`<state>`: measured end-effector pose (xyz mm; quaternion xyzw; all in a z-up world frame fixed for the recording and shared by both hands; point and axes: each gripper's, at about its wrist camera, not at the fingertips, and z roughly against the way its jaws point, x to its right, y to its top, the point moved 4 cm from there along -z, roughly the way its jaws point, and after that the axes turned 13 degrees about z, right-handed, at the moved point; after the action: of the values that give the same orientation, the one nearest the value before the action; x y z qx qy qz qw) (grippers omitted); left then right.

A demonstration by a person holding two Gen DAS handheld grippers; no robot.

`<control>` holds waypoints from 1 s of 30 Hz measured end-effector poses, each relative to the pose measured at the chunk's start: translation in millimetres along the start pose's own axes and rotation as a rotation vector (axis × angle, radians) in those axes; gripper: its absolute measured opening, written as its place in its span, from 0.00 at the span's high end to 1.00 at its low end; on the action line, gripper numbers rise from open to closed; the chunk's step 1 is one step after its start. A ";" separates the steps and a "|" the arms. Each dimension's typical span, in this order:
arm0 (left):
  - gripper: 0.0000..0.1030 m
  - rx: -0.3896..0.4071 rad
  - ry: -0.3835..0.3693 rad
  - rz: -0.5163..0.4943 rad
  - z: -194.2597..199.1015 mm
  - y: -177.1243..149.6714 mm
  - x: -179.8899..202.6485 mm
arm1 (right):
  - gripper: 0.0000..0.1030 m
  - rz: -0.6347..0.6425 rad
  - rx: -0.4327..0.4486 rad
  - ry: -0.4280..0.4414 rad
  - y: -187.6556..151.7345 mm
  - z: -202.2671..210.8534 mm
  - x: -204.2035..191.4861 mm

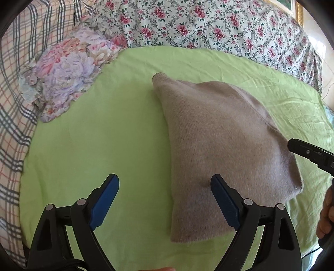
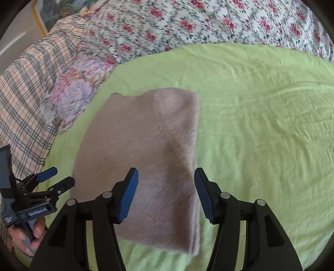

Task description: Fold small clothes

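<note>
A beige knitted garment (image 1: 219, 150) lies folded flat on the light green sheet (image 1: 104, 135), a narrow cuff end pointing away. My left gripper (image 1: 165, 185) hovers open over the garment's near left edge, its blue pads touching nothing. The right wrist view shows the same garment (image 2: 142, 162) below my right gripper (image 2: 166, 179), which stands open above its near right part with nothing pressed between the pads. The left gripper (image 2: 55, 177) shows at the lower left of that view, held by a hand (image 2: 31, 235). The right gripper's tip (image 1: 306, 150) enters the left wrist view from the right.
The green sheet (image 2: 261, 135) lies over a bed. A rose-print cover (image 1: 208, 25) runs along the far side, a plaid cloth (image 1: 18, 93) along the left. A lilac floral cloth (image 1: 66, 70) lies bunched at the sheet's far left corner. A gilt picture frame (image 1: 296, 10) hangs behind.
</note>
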<state>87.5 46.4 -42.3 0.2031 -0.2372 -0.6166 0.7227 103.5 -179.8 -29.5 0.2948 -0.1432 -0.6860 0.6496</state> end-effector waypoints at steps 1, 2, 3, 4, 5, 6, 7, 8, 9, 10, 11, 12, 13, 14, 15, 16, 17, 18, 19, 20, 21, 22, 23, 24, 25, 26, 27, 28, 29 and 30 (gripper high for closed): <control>0.12 0.002 0.000 -0.001 2.3 -1.7 -0.2 | 0.44 0.009 -0.001 0.005 -1.7 2.1 -4.0; 0.12 0.003 -0.002 0.000 4.2 -2.8 -0.7 | 0.44 0.013 -0.003 0.007 -2.3 2.9 -6.1; 0.12 0.004 -0.004 0.003 6.2 -3.7 -1.1 | 0.43 0.016 -0.004 0.008 -3.7 3.9 -7.9; 0.12 0.006 -0.006 0.006 8.6 -4.4 -1.5 | 0.43 0.018 -0.005 0.010 -5.3 4.9 -9.9; 0.12 0.008 -0.008 0.008 10.9 -4.7 -1.9 | 0.43 0.020 -0.007 0.014 -6.8 5.8 -12.0; 0.12 0.010 -0.009 0.009 13.7 -5.1 -2.1 | 0.43 0.020 -0.009 0.018 -8.0 6.5 -13.7; 0.12 0.011 -0.008 0.009 15.0 -5.0 -2.4 | 0.42 0.019 -0.010 0.021 -9.6 7.3 -15.8; 0.12 0.012 -0.005 0.007 16.5 -5.2 -2.5 | 0.42 0.020 -0.011 0.022 -11.0 8.0 -17.6; 0.11 0.013 -0.002 0.004 18.2 -5.2 -2.4 | 0.41 0.023 -0.012 0.024 -12.0 8.6 -19.6; 0.11 0.017 0.002 0.002 20.2 -5.6 -2.5 | 0.39 0.029 -0.013 0.025 -12.9 9.4 -21.9; 0.11 0.019 0.005 0.001 21.6 -6.0 -2.8 | 0.37 0.034 -0.014 0.028 -13.5 9.9 -24.4; 0.11 0.022 0.010 -0.002 23.6 -6.7 -2.9 | 0.35 0.038 -0.016 0.031 -14.8 10.9 -27.0; 0.11 0.022 0.013 -0.004 24.9 -7.6 -2.8 | 0.33 0.040 -0.016 0.034 -16.5 12.0 -29.3; 0.10 0.021 0.013 -0.006 25.6 -8.3 -3.0 | 0.31 0.044 -0.018 0.038 -17.9 13.2 -32.4; 0.10 0.021 0.013 -0.009 26.1 -8.9 -3.0 | 0.29 0.050 -0.019 0.041 -18.9 14.0 -34.6; 0.10 0.021 0.014 -0.013 26.8 -9.9 -2.9 | 0.26 0.060 -0.020 0.044 -20.7 15.1 -37.9; 0.10 0.021 0.016 -0.016 27.1 -10.9 -3.4 | 0.24 0.066 -0.021 0.044 -22.1 15.7 -39.9; 0.10 0.021 0.018 -0.019 27.7 -12.3 -2.9 | 0.20 0.073 -0.023 0.044 -23.6 16.1 -41.8; 0.10 0.021 0.020 -0.023 27.9 -13.4 -2.7 | 0.18 0.080 -0.027 0.043 -25.3 16.2 -43.9; 0.10 0.022 0.022 -0.027 28.2 -14.3 -2.6 | 0.18 0.084 -0.029 0.043 -27.0 16.0 -45.0; 0.10 0.023 0.023 -0.030 28.1 -14.5 -2.8 | 0.17 0.089 -0.035 0.041 -28.8 15.6 -46.2; 0.10 0.024 0.026 -0.034 28.5 -14.9 -2.7 | 0.17 0.091 -0.039 0.041 -29.6 15.2 -46.6; 0.10 0.025 0.027 -0.037 29.0 -15.3 -2.6 | 0.17 0.094 -0.043 0.041 -30.8 14.9 -47.4; 0.10 0.027 0.029 -0.039 29.3 -15.4 -2.7 | 0.17 0.095 -0.045 0.041 -31.7 14.7 -47.9; 0.10 0.028 0.030 -0.042 29.8 -15.8 -2.5 | 0.16 0.096 -0.047 0.042 -32.5 14.6 -48.6; 0.10 0.029 0.030 -0.046 30.3 -16.1 -2.6 | 0.16 0.098 -0.048 0.042 -32.8 14.6 -49.2; 0.10 0.031 0.030 -0.048 31.0 -16.8 -2.4 | 0.15 0.101 -0.048 0.042 -33.3 14.8 -49.7; 0.10 0.033 0.031 -0.050 31.1 -16.7 -2.6 | 0.13 0.105 -0.048 0.043 -33.8 15.2 -50.1; 0.10 0.036 0.031 -0.053 31.6 -16.8 -2.6 | 0.12 0.111 -0.048 0.043 -34.2 15.7 -50.8; 0.10 0.039 0.033 -0.057 32.2 -17.1 -2.2 | 0.11 0.116 -0.047 0.043 -34.1 15.9 -51.1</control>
<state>54.5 45.9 -26.7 0.2337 -0.2315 -0.6287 0.7046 65.7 -129.0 -25.6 0.2854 -0.1297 -0.6438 0.6981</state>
